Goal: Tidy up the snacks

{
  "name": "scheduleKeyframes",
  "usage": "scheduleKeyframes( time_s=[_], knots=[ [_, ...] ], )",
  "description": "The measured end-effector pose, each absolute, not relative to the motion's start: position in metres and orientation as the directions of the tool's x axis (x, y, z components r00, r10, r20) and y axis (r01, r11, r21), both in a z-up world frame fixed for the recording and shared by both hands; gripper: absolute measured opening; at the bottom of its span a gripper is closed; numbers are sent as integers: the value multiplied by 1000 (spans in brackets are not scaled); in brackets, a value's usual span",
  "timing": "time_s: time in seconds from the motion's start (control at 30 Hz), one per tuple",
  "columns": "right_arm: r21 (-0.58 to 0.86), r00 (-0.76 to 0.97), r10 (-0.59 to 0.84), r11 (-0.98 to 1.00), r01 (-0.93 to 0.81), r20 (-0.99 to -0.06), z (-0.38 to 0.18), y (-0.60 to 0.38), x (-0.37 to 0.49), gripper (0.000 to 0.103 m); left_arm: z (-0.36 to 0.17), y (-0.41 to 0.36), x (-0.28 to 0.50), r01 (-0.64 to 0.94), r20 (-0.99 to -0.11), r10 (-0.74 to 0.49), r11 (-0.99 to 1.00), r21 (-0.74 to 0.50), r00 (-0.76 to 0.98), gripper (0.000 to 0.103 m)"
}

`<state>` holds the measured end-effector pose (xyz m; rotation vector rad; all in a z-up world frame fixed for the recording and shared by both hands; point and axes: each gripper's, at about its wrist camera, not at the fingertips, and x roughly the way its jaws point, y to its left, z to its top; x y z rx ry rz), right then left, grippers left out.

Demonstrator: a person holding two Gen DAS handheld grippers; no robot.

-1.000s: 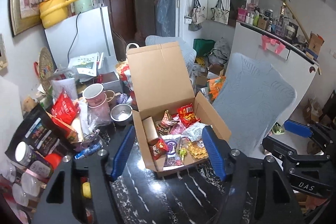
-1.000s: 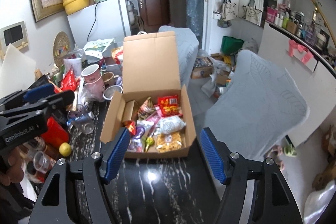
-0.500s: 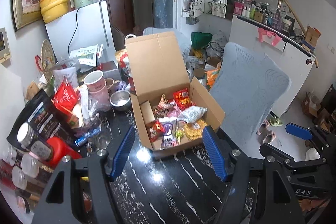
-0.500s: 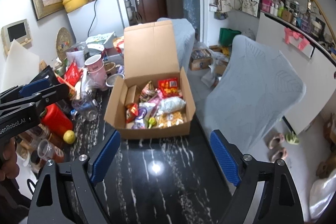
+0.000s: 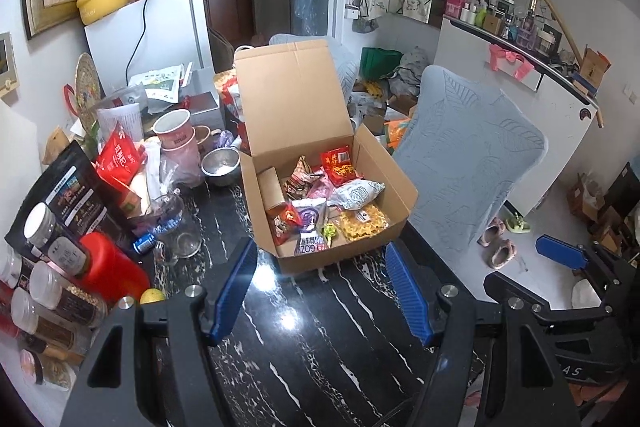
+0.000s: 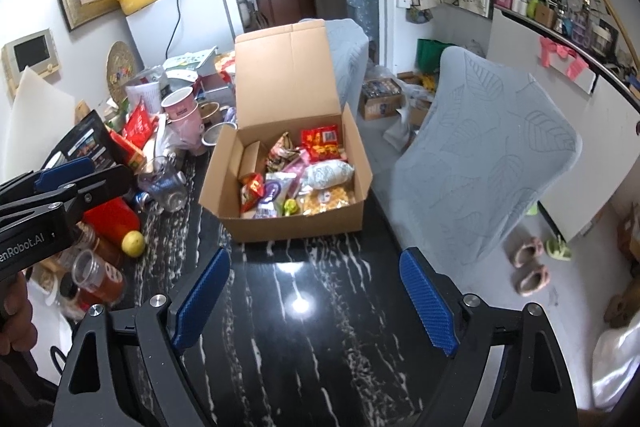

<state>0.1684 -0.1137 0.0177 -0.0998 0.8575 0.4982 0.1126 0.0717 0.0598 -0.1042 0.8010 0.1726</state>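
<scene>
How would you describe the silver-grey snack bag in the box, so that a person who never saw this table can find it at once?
Find the open cardboard box on the black marble table. Among the snacks inside, toward its right wall, lies the silver-grey bag, puffy like a small pillow. It sits between the red packet behind it and the clear bag of yellow snacks in front; it alone is pale and metallic.

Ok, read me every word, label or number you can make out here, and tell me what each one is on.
"enRobot.AI", cut off at the picture's edge: on the left claw's body.
"AS", partly cut off: on the right claw's body.
"GOZ": on the purple snack packet in the cardboard box.
Print on the red snack bags, black pouch, jars and pink cups: too small or blurred to read.
</scene>
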Motion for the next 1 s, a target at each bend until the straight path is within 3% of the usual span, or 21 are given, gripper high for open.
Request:
scheduleKeyframes(
  time_s=[1.0],
  knots=[
    [82,566,352,891,-446,-746,23,-129,163,88,60,58,113,-171,-726,96,985,-30,681,66]
  ],
)
